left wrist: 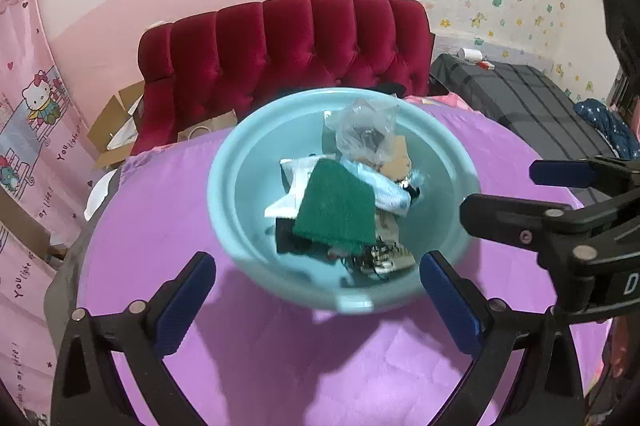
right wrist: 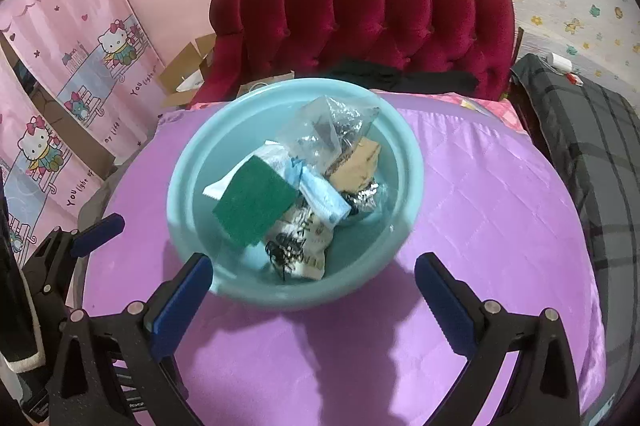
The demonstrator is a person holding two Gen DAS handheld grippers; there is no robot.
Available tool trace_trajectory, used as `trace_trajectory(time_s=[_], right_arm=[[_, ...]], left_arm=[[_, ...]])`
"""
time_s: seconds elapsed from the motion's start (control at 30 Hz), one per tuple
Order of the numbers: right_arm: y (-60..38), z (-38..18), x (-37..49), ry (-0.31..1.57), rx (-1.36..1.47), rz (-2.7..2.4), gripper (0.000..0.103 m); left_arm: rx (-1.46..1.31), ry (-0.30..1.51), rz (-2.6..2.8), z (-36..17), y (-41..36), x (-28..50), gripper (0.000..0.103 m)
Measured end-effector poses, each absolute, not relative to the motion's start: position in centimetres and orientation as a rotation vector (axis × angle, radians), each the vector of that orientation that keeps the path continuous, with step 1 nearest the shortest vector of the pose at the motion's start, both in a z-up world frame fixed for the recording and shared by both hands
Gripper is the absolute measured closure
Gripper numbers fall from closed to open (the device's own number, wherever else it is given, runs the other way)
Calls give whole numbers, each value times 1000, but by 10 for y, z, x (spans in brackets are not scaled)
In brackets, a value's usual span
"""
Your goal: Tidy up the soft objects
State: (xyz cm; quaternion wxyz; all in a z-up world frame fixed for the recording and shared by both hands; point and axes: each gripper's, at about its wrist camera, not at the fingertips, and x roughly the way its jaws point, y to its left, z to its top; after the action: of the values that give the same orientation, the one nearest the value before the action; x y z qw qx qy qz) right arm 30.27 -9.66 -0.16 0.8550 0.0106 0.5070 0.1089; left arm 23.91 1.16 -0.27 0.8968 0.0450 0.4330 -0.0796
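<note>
Turquoise basin [right wrist: 188, 162] | holds green sponge [right wrist: 256, 204], plastic bag [right wrist: 324, 130] | left tongs [left wrist: 316, 300], right tongs [right wrist: 314, 300] spread wide, empty

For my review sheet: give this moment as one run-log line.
left gripper: open, empty | right gripper: open, empty | light blue basin: on purple cloth, holds green scouring pad, clear plastic bag, other soft items

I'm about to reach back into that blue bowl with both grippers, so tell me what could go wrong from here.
1. The clear plastic bag sits loosely on top of the pile; open jaws may snag it and drag other pieces out.
2. The green scouring pad overlaps the white packets, so a grab might lift several at once.
3. The bowl rests on a smooth purple cover and might slide if the left gripper or right gripper pushes its rim.
</note>
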Motion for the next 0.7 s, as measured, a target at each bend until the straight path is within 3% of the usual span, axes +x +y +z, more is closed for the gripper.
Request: trace_trajectory(time_s=[0.7], right_arm=[[-93, 33, 178, 946, -15, 107, 0]], left_arm=[[76, 819, -71, 27, 16, 135, 0]])
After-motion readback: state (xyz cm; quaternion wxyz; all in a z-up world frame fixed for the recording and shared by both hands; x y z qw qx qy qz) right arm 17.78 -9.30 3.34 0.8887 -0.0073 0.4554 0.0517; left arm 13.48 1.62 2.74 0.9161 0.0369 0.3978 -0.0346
